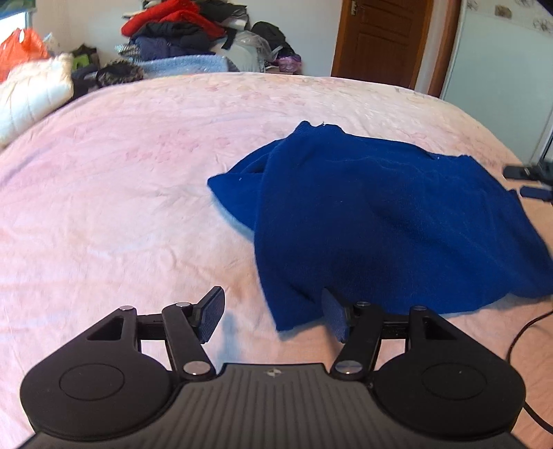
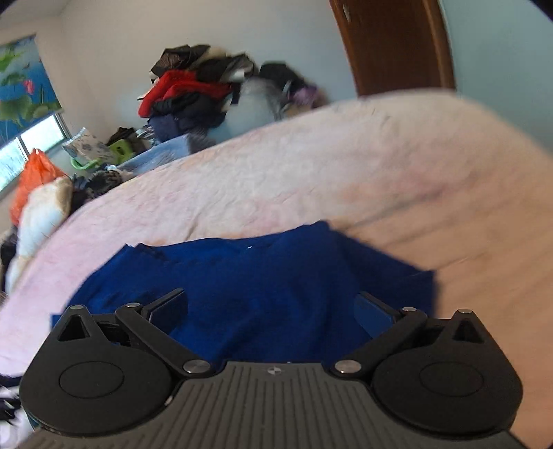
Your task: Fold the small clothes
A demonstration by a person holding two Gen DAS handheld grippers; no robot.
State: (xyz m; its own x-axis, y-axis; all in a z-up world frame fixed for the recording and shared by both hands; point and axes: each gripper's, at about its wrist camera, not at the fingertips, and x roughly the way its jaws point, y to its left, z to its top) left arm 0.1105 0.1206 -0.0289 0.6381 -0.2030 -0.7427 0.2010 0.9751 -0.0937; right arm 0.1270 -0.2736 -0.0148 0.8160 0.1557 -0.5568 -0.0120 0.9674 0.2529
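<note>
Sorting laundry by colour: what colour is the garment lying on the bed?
Deep blue, plain. The garment shows best in the left wrist view.

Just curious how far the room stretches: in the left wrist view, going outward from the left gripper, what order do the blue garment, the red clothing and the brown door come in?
From the left gripper:
1. Blue garment, right beside the fingers.
2. Red clothing, far left, atop the pile.
3. Brown door, far right; too close to call against the red clothing.

Wide bare pink bed left of the blue garment; heaped clothes and a white pillow crowding the far-left edge.
</note>
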